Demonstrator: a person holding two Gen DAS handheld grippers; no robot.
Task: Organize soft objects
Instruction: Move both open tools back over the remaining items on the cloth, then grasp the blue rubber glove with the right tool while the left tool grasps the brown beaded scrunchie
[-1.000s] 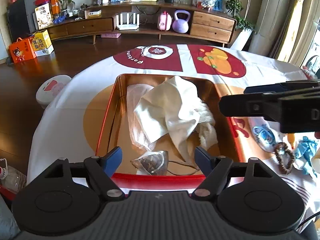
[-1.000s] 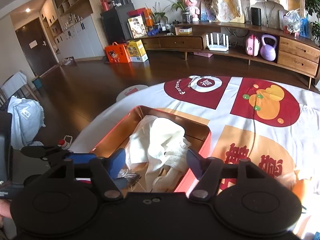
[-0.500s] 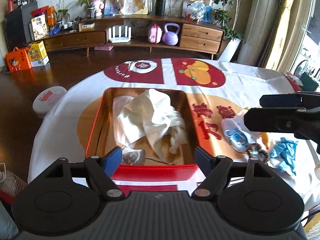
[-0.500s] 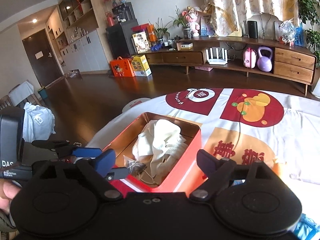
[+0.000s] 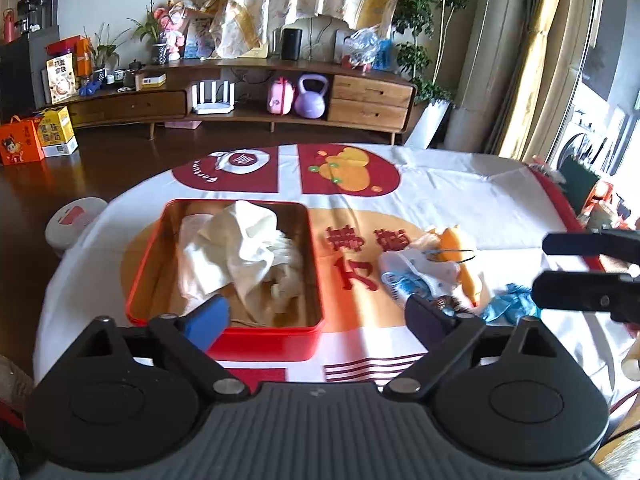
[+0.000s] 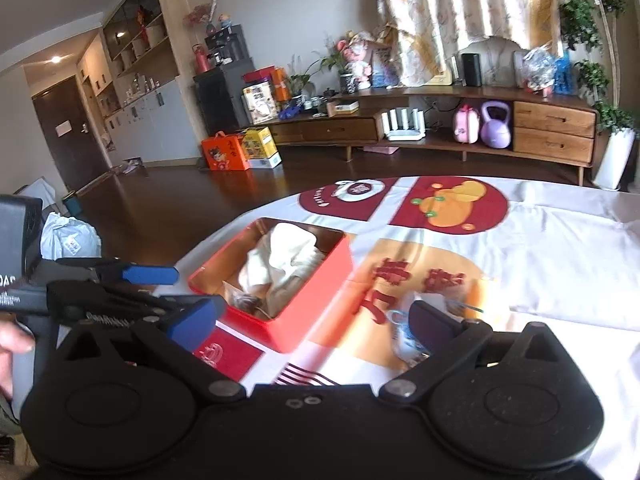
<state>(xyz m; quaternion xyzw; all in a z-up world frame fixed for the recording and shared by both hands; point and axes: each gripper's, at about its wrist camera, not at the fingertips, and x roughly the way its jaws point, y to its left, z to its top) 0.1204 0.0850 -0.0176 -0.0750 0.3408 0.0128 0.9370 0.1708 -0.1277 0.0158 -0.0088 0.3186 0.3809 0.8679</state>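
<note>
A red tin box (image 5: 218, 338) (image 6: 316, 280) on the round table holds cream cloths (image 5: 240, 248) (image 6: 284, 258) and a small mesh pouch (image 6: 246, 302). My left gripper (image 5: 316, 318) is open and empty, above the box's near rim. My right gripper (image 6: 310, 318) is open and empty, above the table to the right of the box; it shows at the right edge of the left wrist view (image 5: 588, 268). A pile of soft things lies right of the box: a white-blue mask (image 5: 416, 276), an orange piece (image 5: 452, 240), a blue cloth (image 5: 512, 306), a dark hair tie (image 5: 448, 304).
The table has a white cloth with red and orange prints (image 5: 348, 172). Beyond it are a dark wood floor, a low wooden sideboard (image 5: 248, 100) with a purple kettlebell (image 5: 312, 96), and a white round stool (image 5: 72, 224) to the left.
Both grippers have pulled back and up from the box, so it looks smaller and farther. The pile of soft things to the right of the box has come into fuller view.
</note>
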